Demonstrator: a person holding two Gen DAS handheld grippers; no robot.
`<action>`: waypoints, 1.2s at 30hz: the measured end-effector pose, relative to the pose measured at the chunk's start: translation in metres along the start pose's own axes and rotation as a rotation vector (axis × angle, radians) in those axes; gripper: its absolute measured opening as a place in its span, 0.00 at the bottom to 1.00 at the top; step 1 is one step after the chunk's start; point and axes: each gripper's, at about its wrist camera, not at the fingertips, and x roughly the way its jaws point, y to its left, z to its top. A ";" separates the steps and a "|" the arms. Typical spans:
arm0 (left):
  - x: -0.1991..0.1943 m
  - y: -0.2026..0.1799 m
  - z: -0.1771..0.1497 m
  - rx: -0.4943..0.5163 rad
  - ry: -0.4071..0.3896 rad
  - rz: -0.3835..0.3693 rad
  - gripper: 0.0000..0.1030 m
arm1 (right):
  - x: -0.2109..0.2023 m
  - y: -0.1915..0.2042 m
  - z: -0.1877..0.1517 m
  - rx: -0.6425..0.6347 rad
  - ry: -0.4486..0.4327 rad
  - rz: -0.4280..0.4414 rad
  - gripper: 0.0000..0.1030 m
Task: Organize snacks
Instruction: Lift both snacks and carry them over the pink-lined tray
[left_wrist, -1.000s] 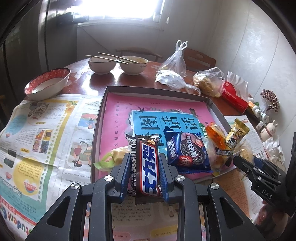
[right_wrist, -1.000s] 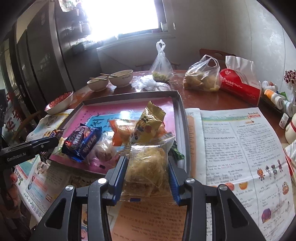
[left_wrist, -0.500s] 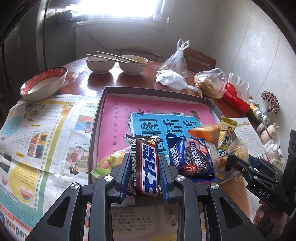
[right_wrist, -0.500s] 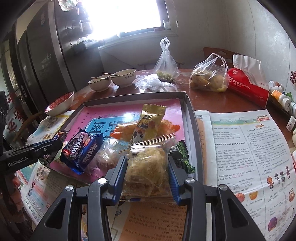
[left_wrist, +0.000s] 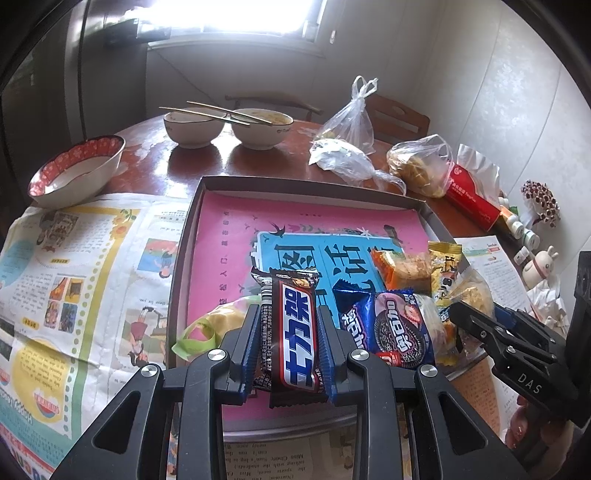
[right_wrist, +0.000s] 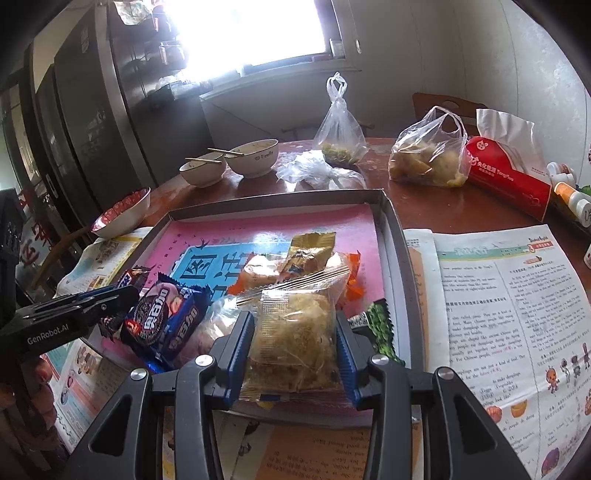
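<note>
My left gripper (left_wrist: 289, 332) is shut on a brown chocolate bar (left_wrist: 291, 332), held over the near edge of the grey tray (left_wrist: 295, 184) lined with a pink book. Clamped in my right gripper (right_wrist: 295, 332) is a clear packet of floss cake (right_wrist: 295, 339), above the tray's (right_wrist: 391, 229) near right corner. In the tray lie a blue cookie pack (left_wrist: 391, 328) (right_wrist: 162, 321), an orange snack (left_wrist: 402, 269) (right_wrist: 258, 273), a yellow packet (left_wrist: 445, 258) (right_wrist: 310, 247) and a yellow-green wrapped item (left_wrist: 218, 321). The right gripper shows at the right edge of the left wrist view (left_wrist: 509, 339).
Newspaper (left_wrist: 74, 266) (right_wrist: 509, 314) covers the table on both sides of the tray. Behind stand two bowls with chopsticks (left_wrist: 229, 125), a red-rimmed bowl (left_wrist: 74, 170), plastic food bags (right_wrist: 428, 155), a red tissue pack (right_wrist: 506, 173) and small bottles (left_wrist: 517, 229).
Both grippers have slid forward over the tray's near edge with their snacks still held; the tray and the snack pile look closer.
</note>
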 end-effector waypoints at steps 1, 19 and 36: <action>0.001 0.000 0.000 0.000 0.001 -0.001 0.29 | 0.001 0.000 0.001 0.000 0.000 0.002 0.42; 0.016 -0.005 0.002 0.012 0.025 -0.003 0.29 | 0.010 0.007 0.018 0.006 -0.024 0.032 0.41; 0.018 -0.008 0.001 0.023 0.019 0.005 0.29 | 0.011 0.038 0.012 -0.103 -0.027 0.082 0.42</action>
